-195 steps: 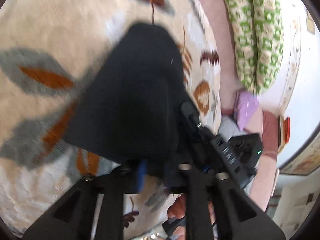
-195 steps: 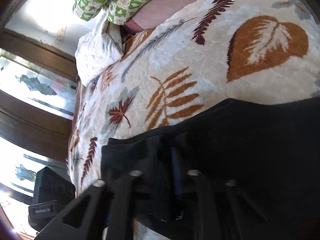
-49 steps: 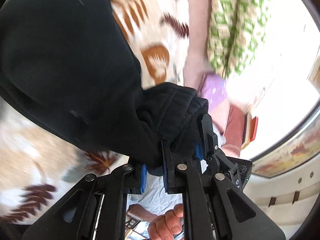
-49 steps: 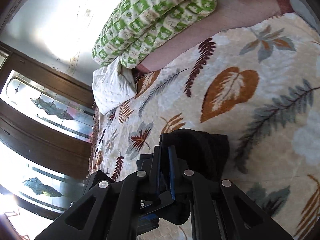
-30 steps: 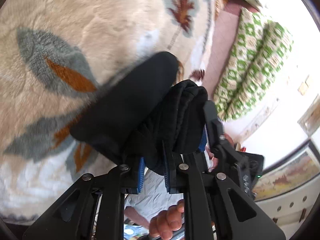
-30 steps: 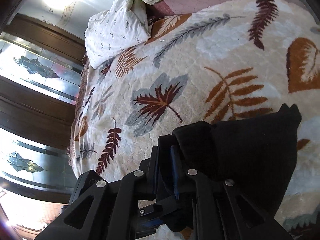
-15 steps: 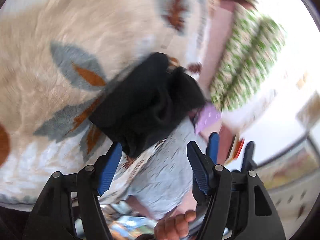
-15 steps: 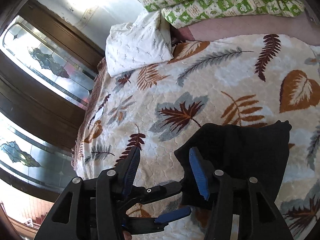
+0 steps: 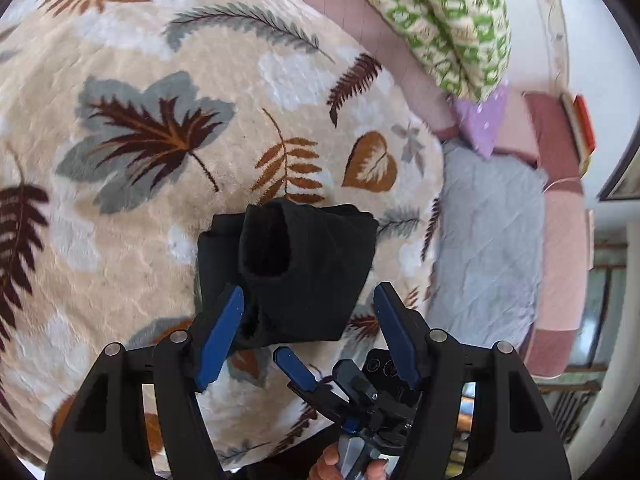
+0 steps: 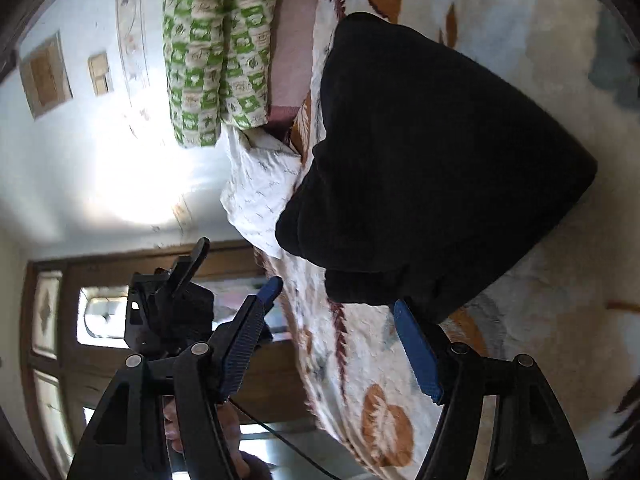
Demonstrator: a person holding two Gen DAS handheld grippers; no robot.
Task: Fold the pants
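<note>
Left gripper [image 9: 308, 308] is angled down over the bed, jaws wide apart, gripping nothing; its left blue pad [image 9: 220, 336] sits at the edge of the folded black pants [image 9: 296, 268], contact unclear. Right gripper [image 10: 336, 300] is rolled sideways, near level, jaws opening, nothing between them; pants [image 10: 432, 160] lie just past its fingertips. Pants rest as 1 compact bundle on the leaf-print blanket [image 9: 132, 128], near the green patterned pillows [image 9: 444, 20].

Domestic bedroom: bed under a leaf-patterned blanket [image 9: 168, 128], green-checked pillows [image 9: 444, 16], white pillow [image 10: 260, 192] (wooden glazed door [image 10: 56, 320] behind).
</note>
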